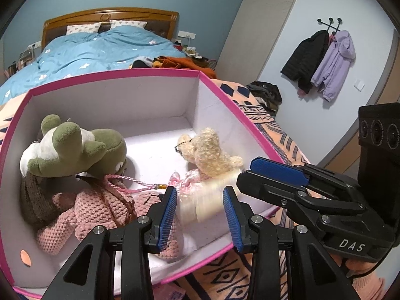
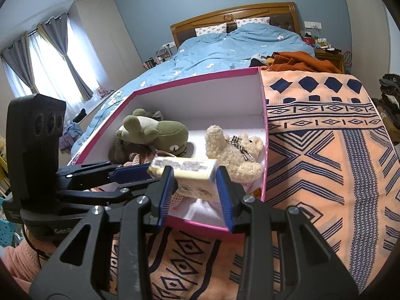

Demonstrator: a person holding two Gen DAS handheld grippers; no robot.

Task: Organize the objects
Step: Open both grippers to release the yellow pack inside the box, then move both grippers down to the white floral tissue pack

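The right tool point(image 2: 196, 192) is clamping a pale yellow printed box point(image 2: 186, 175) between its blue pads, holding it over the near end of the pink-edged storage box point(image 1: 112, 77). The left tool point(image 1: 200, 215) is hanging wide open with nothing between its fingers, poised above the same near edge. Inside, a green frog plush point(image 1: 75, 147) is lying on a pink knitted toy point(image 1: 100, 212), and a cream teddy bear point(image 2: 237, 152) is sitting against the right wall. The storage box is resting on a patterned orange blanket point(image 2: 325, 150) on the bed.

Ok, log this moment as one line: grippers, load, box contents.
right gripper: shut on yellow carton, over pink box | left gripper: open, no load | in box: frog plush, cream bear, pink knit toy
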